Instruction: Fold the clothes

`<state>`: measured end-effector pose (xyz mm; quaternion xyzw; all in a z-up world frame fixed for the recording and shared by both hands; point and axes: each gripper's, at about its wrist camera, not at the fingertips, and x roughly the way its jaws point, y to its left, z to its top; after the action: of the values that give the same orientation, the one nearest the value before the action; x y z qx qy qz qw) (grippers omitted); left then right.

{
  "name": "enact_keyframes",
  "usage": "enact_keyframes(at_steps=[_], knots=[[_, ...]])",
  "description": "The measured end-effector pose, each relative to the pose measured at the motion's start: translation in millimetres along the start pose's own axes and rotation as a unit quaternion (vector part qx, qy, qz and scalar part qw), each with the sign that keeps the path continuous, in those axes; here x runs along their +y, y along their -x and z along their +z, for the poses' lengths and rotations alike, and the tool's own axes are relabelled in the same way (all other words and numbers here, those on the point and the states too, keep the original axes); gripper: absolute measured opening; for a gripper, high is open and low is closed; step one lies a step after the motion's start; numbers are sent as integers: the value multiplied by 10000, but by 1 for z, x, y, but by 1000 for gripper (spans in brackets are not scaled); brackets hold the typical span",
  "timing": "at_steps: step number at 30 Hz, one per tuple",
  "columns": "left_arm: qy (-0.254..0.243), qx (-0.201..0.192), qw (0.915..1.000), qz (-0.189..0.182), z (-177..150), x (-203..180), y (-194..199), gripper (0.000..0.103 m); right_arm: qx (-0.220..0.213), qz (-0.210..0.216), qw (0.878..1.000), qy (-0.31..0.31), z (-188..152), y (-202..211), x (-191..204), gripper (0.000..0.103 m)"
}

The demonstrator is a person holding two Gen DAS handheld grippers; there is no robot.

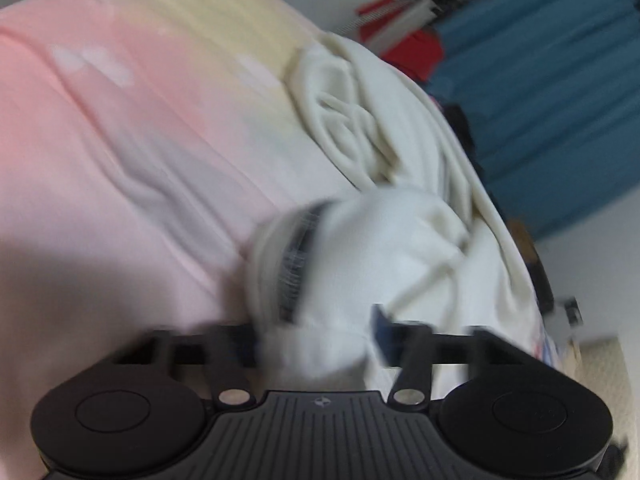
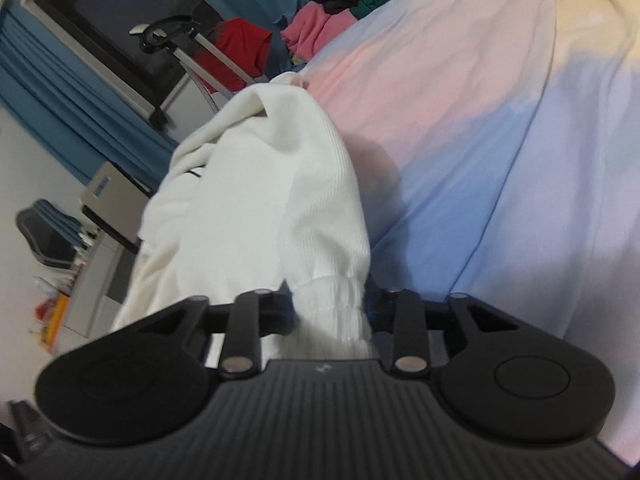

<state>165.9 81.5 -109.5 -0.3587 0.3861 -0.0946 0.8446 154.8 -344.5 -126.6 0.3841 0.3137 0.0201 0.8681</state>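
My left gripper (image 1: 316,332) and right gripper (image 2: 332,312) each clamp the white garment (image 2: 280,184) above the pastel bedsheet (image 2: 500,120).

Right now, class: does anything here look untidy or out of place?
Yes. The white garment is bunched, not flat, on the pastel bedsheet, and loose coloured clothes lie piled at the bed's far edge.

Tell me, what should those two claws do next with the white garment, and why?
Probably draw apart to stretch it flat over the bed. Both the left claw and right claw pinch the white garment, which hangs bunched above the pastel sheet.
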Motion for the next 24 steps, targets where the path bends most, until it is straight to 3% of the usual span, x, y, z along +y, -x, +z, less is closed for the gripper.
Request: enact_keyframes(at_steps=[1, 3, 7, 12, 15, 20, 22, 24], knots=[[97, -9, 10000, 15, 4, 2, -4, 24, 51, 132, 9999, -95, -4, 4, 1, 23], [156, -110, 9998, 26, 13, 2, -2, 17, 152, 393, 9987, -279, -11, 11, 3, 21], [-452, -768, 9960, 49, 44, -26, 40, 15, 423, 674, 9966, -213, -43, 22, 31, 20], [-1104, -1287, 9846, 437, 124, -50, 104, 14, 857, 1398, 9857, -382, -91, 11, 87, 20], [-1495, -1585, 9734, 704, 171, -63, 141, 14, 1239, 2085, 9688, -515, -127, -18, 138, 20], [-2105, -1826, 9420, 1872, 238, -54, 139, 14, 1837, 2822, 9412, -290, -174, -81, 233, 21], [-2283, -1875, 9271, 2306, 263, -45, 130, 15, 2001, 2745, 9405, -80, -184, -103, 252, 21], [-2174, -1706, 9280, 2500, 277, -20, 106, 15, 2164, 2665, 9391, 129, -194, -126, 271, 22]])
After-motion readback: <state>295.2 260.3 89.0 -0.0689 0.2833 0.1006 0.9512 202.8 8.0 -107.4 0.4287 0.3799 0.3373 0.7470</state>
